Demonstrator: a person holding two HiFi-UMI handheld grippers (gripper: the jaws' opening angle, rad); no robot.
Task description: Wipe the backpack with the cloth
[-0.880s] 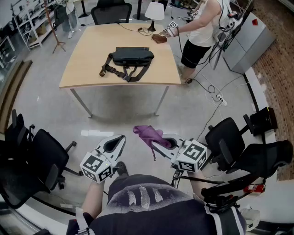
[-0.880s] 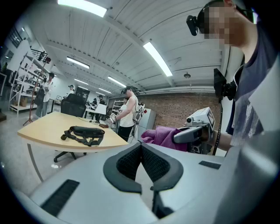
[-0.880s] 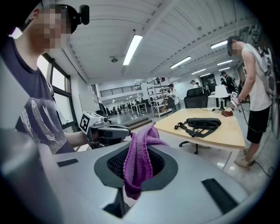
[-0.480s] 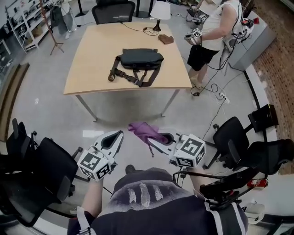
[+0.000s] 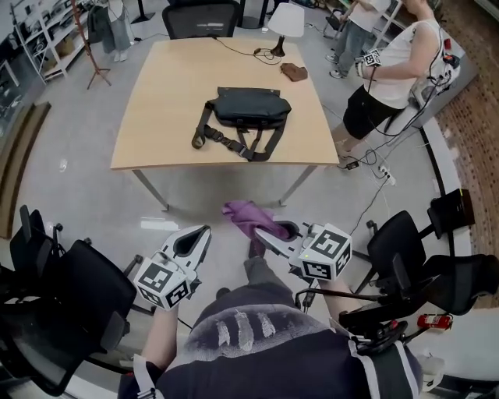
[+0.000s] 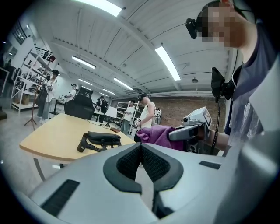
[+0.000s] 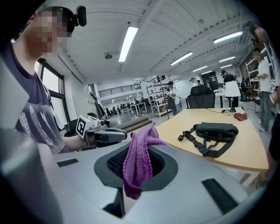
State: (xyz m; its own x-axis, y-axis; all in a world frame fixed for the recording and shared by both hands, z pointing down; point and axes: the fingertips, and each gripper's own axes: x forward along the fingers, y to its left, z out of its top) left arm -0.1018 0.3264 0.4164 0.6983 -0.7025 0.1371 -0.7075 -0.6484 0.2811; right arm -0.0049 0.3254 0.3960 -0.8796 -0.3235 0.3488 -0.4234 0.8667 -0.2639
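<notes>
The black backpack lies flat on the wooden table, straps trailing toward the near edge. It also shows in the left gripper view as the backpack and in the right gripper view as the backpack. My right gripper is shut on a purple cloth, held over the floor short of the table. The cloth hangs from between the jaws. My left gripper is beside it, shut with nothing in it, its pads meeting. Both grippers are well apart from the backpack.
A white lamp and a small brown object stand at the table's far end. A person stands right of the table near floor cables. Office chairs sit at my left, my right and behind the table.
The table and backpack have come nearer in the head view. The other person has moved away from the table's corner to the right. Both grippers hold the same pose, cloth still held.
</notes>
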